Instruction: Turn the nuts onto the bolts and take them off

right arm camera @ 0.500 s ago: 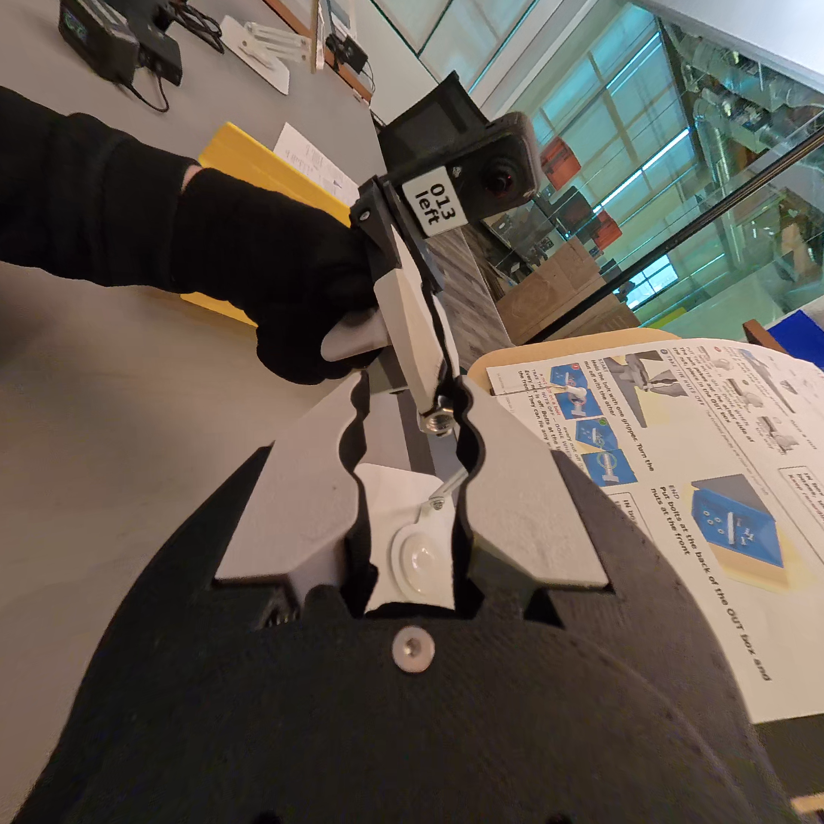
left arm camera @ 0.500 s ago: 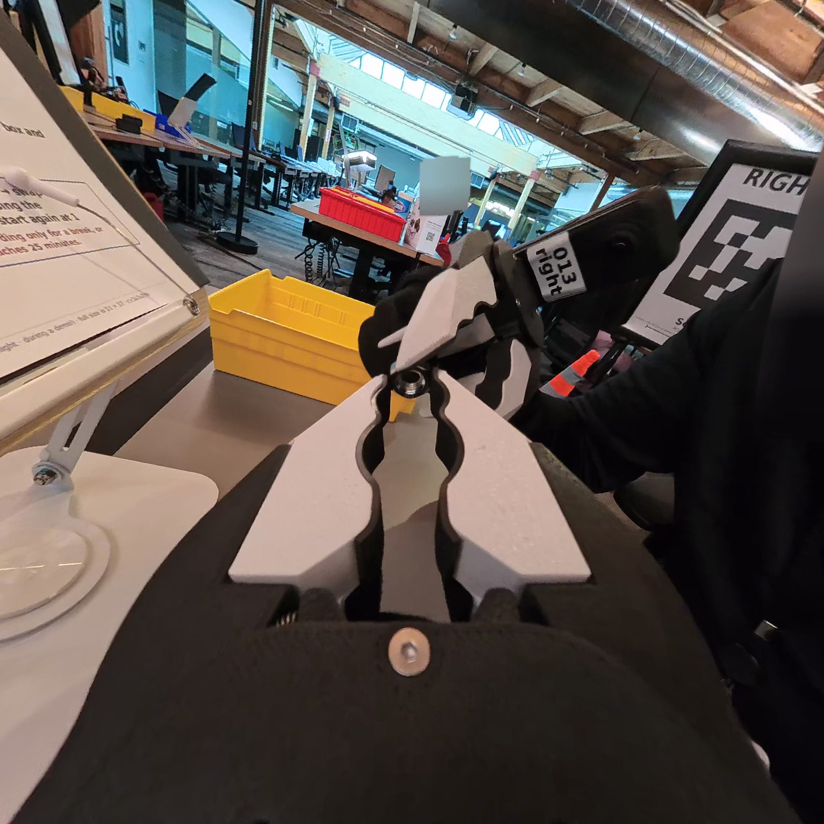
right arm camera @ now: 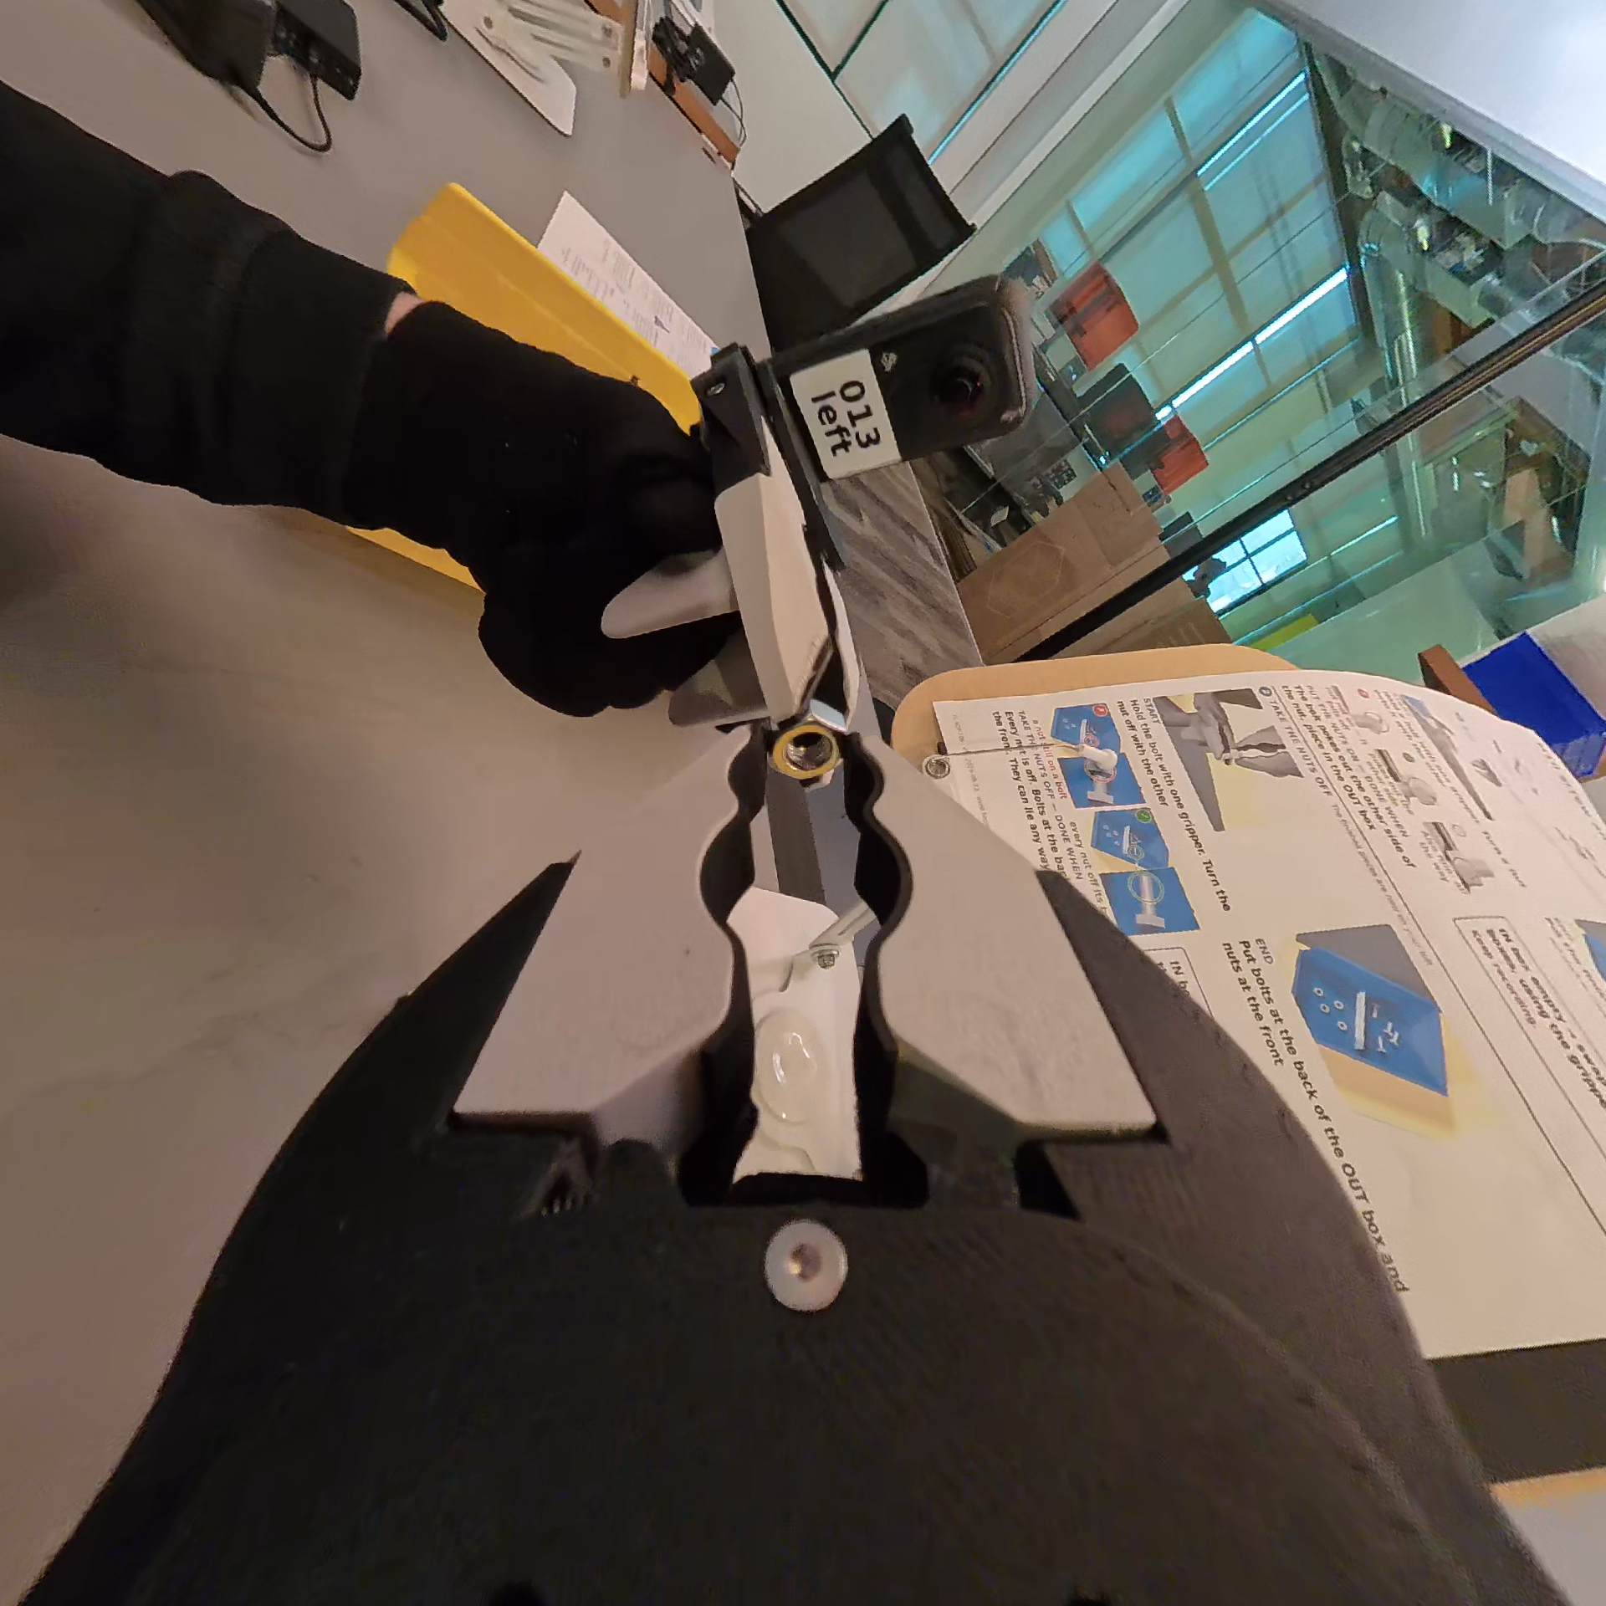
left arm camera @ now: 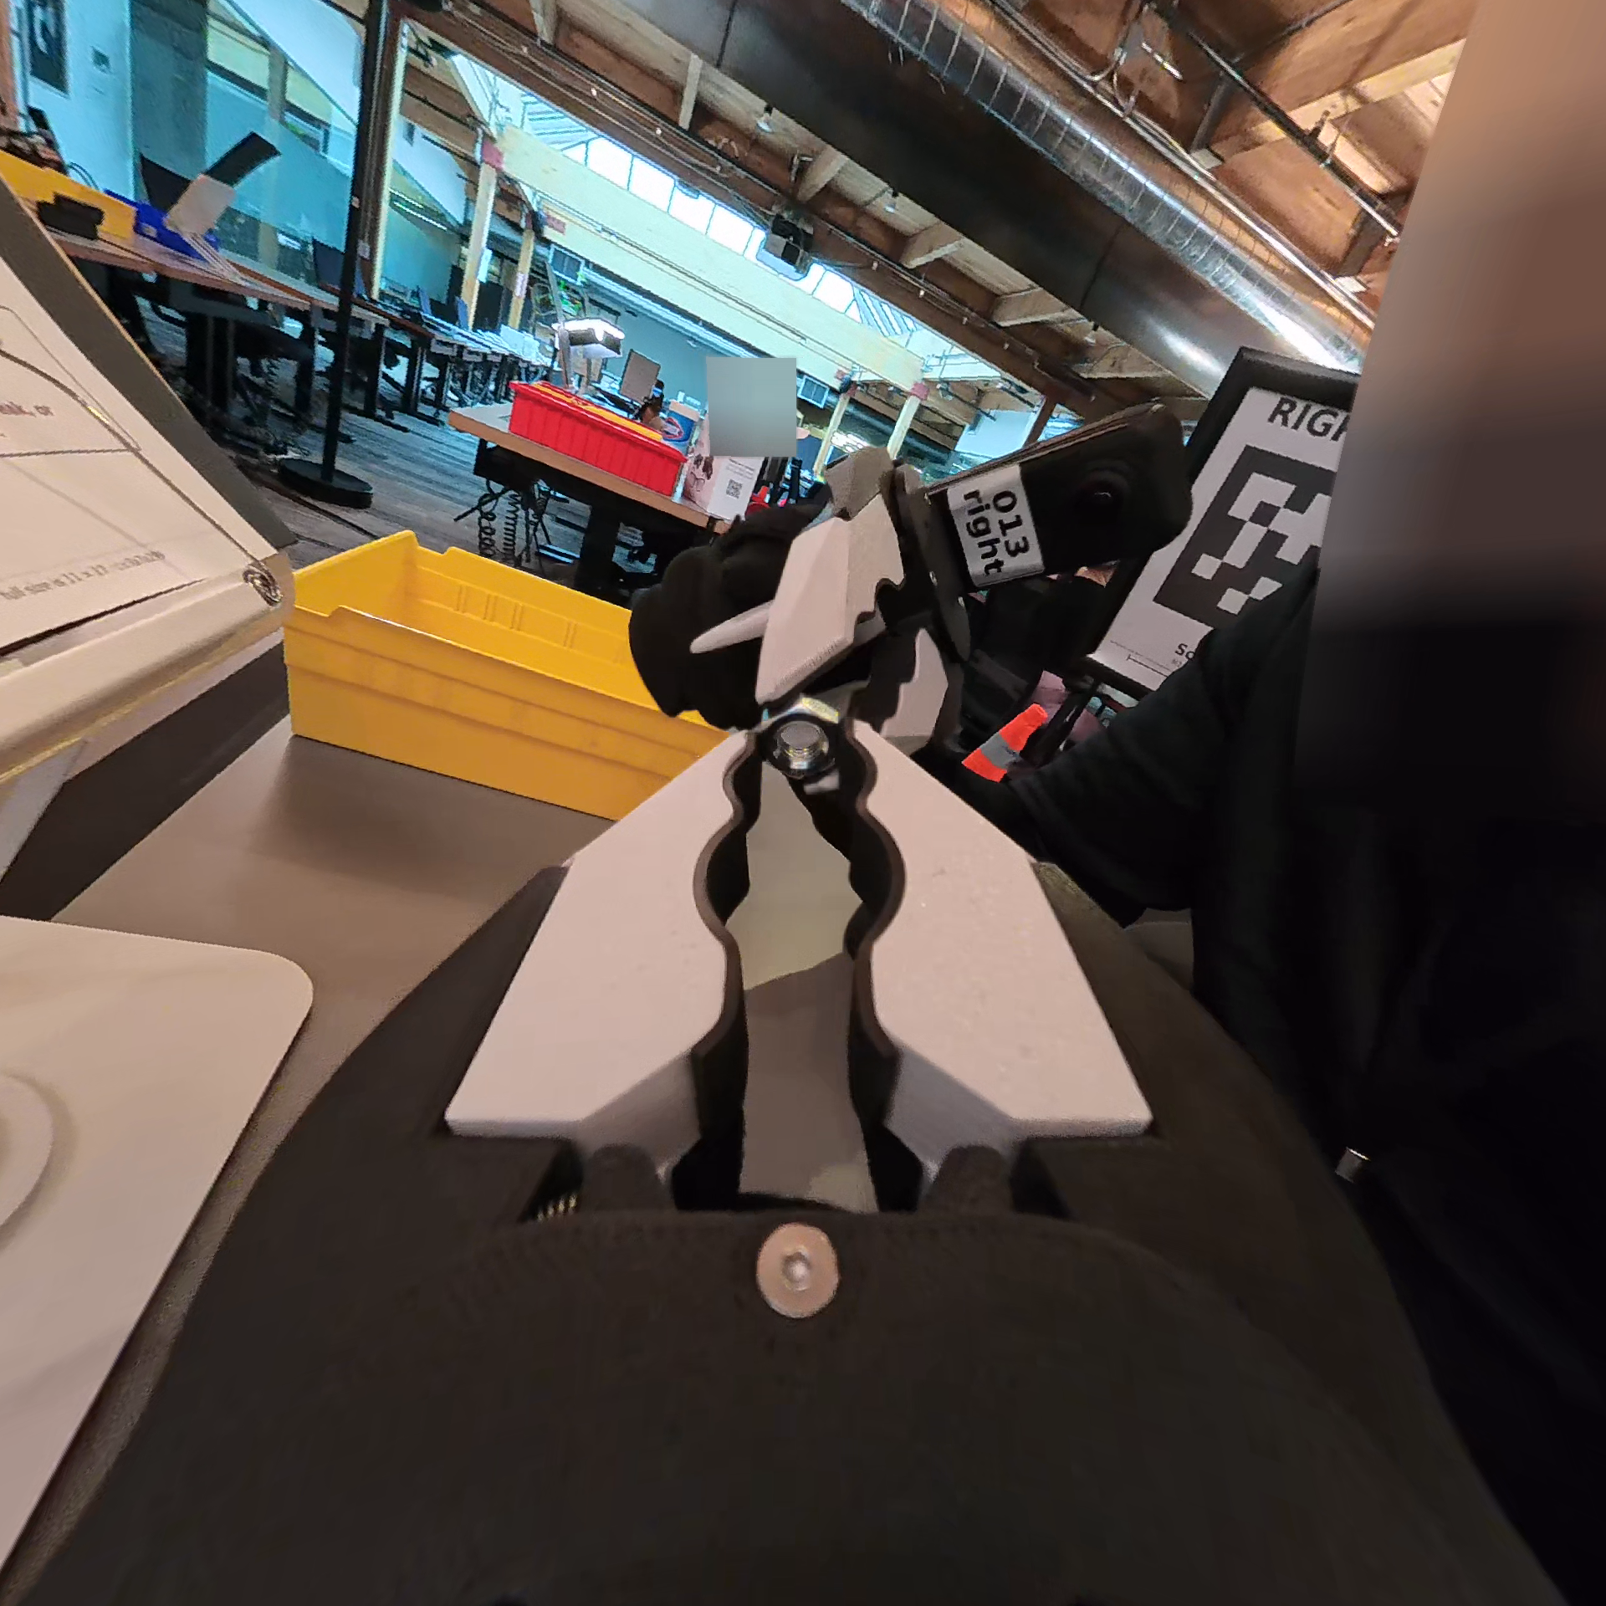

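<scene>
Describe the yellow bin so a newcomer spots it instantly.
Find the grey table in the left wrist view. At its far side, right of the white sign stand, sits the open-topped yellow bin. The red bin is on a farther table.

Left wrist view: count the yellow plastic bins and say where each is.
2. One yellow plastic bin sits on the near grey table; another, apparently, on a far bench at the left edge. More may be hidden.
</scene>
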Tool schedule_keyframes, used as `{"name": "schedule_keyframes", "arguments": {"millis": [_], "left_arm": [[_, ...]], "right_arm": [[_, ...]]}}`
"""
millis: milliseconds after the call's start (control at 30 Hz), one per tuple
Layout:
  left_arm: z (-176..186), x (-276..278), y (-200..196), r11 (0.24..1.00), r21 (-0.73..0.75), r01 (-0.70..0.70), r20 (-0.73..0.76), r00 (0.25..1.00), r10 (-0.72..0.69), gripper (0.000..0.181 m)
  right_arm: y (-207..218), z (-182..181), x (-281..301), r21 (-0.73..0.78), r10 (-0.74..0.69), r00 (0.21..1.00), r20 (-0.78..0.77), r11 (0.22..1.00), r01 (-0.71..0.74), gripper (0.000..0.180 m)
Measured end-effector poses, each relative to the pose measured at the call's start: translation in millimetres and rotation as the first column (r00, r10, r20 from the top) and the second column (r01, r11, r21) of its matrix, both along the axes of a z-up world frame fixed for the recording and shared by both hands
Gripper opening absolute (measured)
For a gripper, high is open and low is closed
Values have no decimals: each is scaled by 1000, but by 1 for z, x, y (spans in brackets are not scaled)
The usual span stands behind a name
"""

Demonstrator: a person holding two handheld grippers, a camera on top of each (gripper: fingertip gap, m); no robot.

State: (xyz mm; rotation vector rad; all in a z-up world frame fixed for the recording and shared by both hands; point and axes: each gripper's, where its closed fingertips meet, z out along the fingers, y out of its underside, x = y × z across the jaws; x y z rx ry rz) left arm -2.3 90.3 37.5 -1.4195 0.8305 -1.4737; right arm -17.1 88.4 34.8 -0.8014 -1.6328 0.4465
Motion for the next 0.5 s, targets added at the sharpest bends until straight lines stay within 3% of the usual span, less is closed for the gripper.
{"name": "schedule_keyframes", "arguments": {"millis": [500], "left_arm": [[-5, 2, -7, 994, -71, 86, 30, 996, -84, 15]], "right_arm": [[-5, -5, 1, 70, 12, 999, 38, 997, -14, 16]]}}
